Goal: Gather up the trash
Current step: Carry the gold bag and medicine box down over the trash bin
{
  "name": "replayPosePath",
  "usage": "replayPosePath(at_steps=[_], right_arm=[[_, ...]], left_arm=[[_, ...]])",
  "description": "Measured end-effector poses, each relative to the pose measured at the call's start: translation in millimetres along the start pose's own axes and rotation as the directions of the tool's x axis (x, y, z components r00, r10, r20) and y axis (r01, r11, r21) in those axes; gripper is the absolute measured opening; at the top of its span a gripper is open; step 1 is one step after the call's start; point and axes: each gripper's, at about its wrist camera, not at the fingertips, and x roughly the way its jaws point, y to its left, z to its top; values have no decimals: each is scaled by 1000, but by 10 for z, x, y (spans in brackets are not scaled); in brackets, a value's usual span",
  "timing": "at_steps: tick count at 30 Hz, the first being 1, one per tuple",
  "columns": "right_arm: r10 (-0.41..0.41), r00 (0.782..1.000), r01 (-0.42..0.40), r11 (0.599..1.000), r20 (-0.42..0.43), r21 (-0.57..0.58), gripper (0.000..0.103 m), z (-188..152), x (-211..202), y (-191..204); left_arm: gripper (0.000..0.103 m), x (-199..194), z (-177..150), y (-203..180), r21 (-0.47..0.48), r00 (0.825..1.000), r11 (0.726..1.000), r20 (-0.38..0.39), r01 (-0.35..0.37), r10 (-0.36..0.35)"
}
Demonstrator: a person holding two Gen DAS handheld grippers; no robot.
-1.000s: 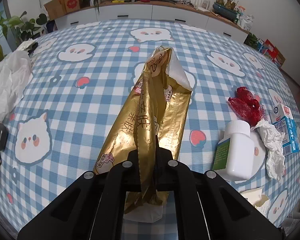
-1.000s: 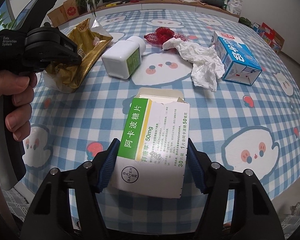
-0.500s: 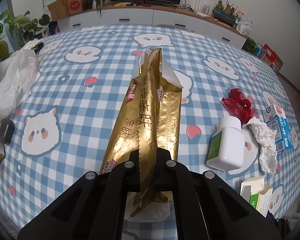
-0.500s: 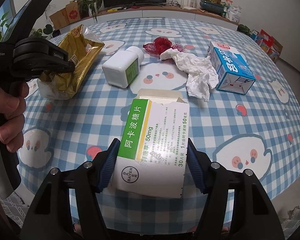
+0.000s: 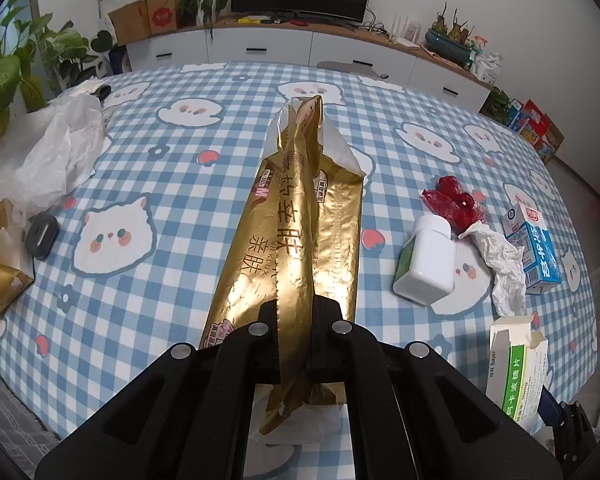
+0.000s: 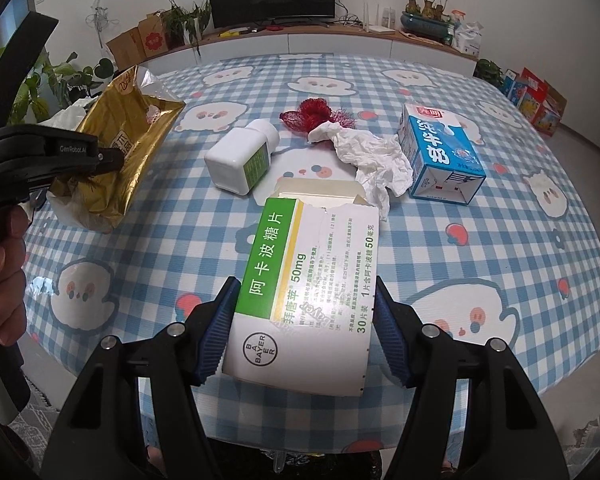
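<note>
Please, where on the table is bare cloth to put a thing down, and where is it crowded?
Bare cloth lies between the gold bag and the white plastic bag, and beyond toward the cabinets. Crowded: around the white bottle, crumpled tissue, red netting and milk carton.

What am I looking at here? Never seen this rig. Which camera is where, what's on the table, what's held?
No robot: a person holds a two-finger gripper in each hand, each carrying a fisheye camera that looks along its fingers. In the left wrist view, the left gripper is shut on a gold bag. In the right wrist view, the right gripper clamps a medicine box. Left on the checked tablecloth: a white bottle, red netting, crumpled tissue, a blue carton.
</note>
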Motion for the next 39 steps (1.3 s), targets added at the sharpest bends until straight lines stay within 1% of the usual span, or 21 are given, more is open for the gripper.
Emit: replayPosePath(at_steps=[11, 19, 25, 39], right_arm=[[-5, 999, 6, 1000, 46, -8, 62, -39, -275, -94], [-13, 999, 14, 1000, 52, -21, 62, -150, -396, -76], [-5, 998, 6, 1000, 63, -12, 62, -221, -560, -75], [18, 995, -16, 1000, 96, -21, 62, -455, -957, 31]], left_arm=[[2, -277, -309, -21, 12, 1000, 1000, 11, 14, -14], [2, -490, -587, 16, 15, 1000, 1000, 12, 24, -24], [2, -723, -878, 88, 7, 999, 1000, 27, 25, -25], [2, -1157, -1527, 112, 33, 999, 999, 41, 33, -34]])
